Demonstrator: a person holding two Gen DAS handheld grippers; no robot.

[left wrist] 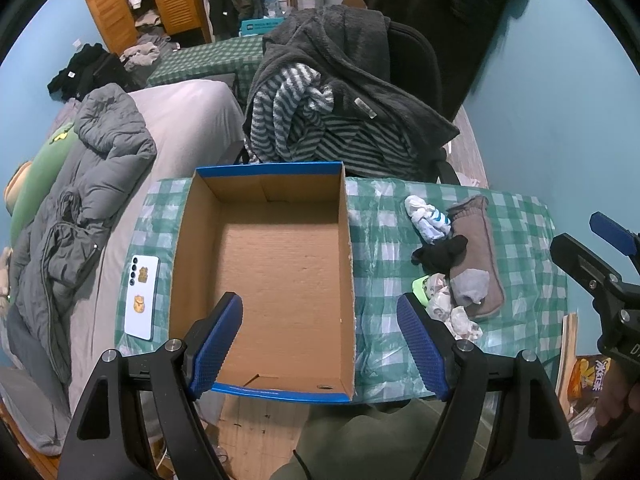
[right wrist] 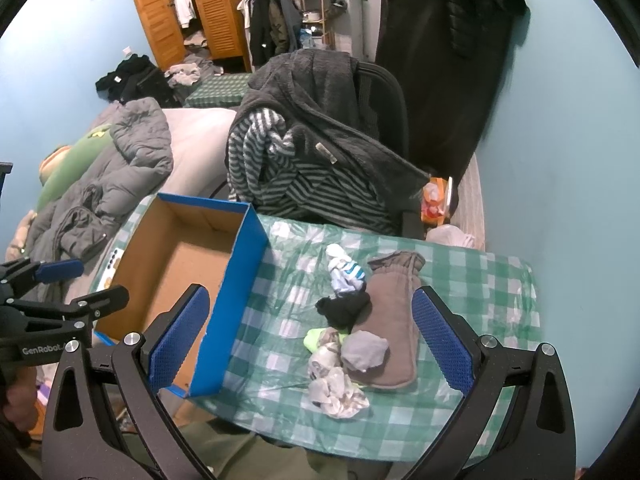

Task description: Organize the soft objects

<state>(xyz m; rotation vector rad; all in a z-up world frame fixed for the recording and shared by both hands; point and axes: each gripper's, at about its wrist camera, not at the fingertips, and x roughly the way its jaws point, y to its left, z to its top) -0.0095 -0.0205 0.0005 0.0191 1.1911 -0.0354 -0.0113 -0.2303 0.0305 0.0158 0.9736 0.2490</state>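
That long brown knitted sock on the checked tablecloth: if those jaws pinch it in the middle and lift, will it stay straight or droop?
The long brown knitted sock lies flat and limp, so it would likely droop at both ends. It looks light for its length. The small grey balled sock resting on it would probably tumble off.

left wrist: above box (left wrist: 276, 276), facing down-forward, near | right wrist: above socks (right wrist: 352, 332) | shared: table (left wrist: 516, 220), box, chair (right wrist: 384, 96)
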